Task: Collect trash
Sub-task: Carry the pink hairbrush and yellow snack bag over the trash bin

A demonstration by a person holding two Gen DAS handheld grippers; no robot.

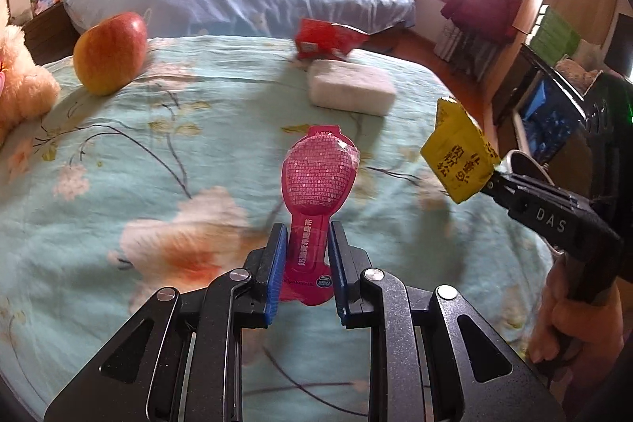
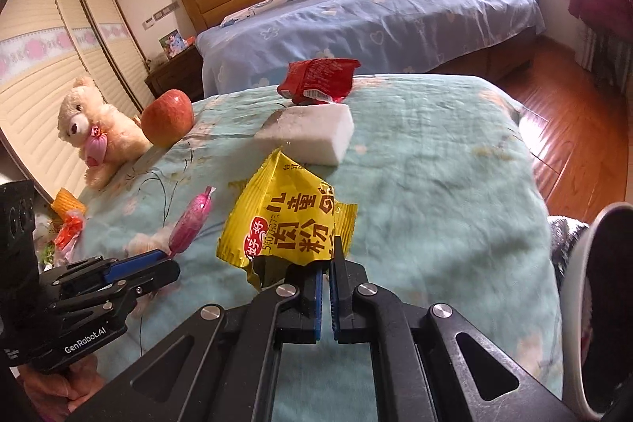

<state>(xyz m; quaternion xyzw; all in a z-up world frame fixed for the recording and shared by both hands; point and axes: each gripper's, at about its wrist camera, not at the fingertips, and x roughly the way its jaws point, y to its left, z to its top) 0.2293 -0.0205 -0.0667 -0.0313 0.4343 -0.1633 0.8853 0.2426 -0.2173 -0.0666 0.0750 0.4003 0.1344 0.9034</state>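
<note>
— Holding what, at nine o'clock?
— Left gripper (image 1: 306, 244) clamps the pink wrapper (image 1: 316, 184) above the floral quilt (image 1: 118, 153).
— At three o'clock?
— Right gripper (image 2: 326, 263) pinches the yellow wrapper (image 2: 285, 224).
— Next?
— Both pieces look collected; likely carry them to a bin. The red wrapper (image 1: 326, 38) waits at twelve o'clock.

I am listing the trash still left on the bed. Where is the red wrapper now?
The red wrapper lies at the far edge of the floral quilt, just behind the white block, right of the apple; neither gripper is near it.
</note>
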